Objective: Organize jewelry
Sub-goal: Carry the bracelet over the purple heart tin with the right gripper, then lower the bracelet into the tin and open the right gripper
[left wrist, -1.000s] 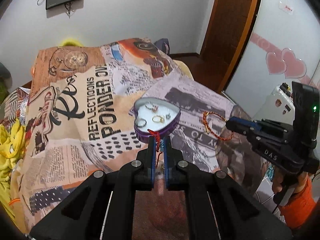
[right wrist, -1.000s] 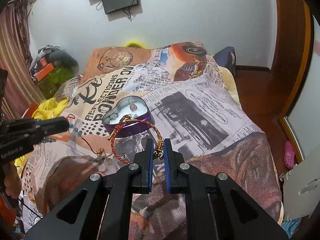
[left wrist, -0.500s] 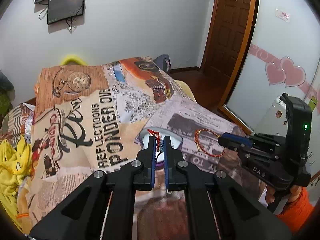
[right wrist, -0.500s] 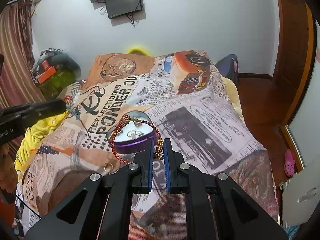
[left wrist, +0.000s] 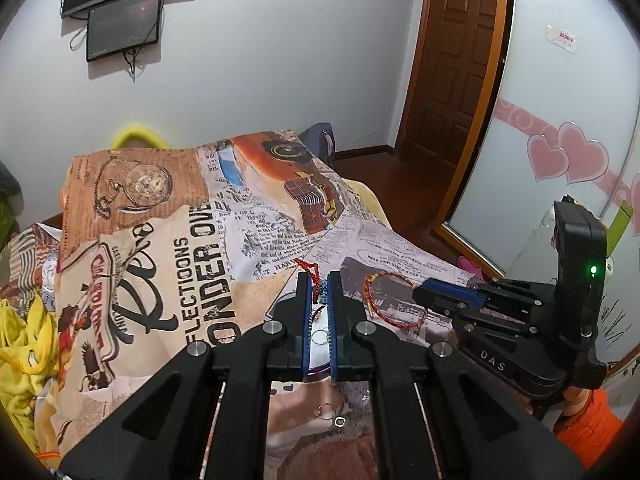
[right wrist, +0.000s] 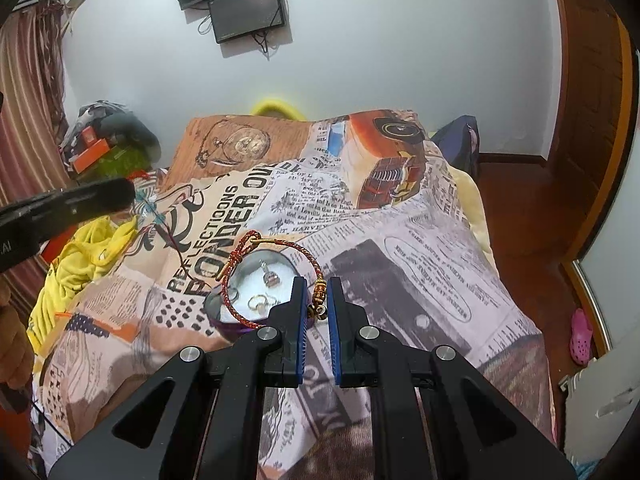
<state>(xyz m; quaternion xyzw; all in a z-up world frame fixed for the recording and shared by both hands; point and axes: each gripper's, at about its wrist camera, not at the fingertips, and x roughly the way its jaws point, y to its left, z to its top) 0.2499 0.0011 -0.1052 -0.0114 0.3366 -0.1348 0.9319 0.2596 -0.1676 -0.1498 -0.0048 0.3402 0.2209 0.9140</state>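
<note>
Just above the frame's centre in the right wrist view, the right gripper (right wrist: pixel 318 304) pinches the red bracelet (right wrist: pixel 272 280) by its beads, its loop hanging left over the tin (right wrist: pixel 224 312), while the left gripper (left wrist: pixel 319 296) clamps a red cord (left wrist: pixel 308 267).

left gripper (left wrist: pixel 319 294): black, blue jaws, silver screws | right gripper (right wrist: pixel 317 300): same, "DAS" marking, green LED
</note>
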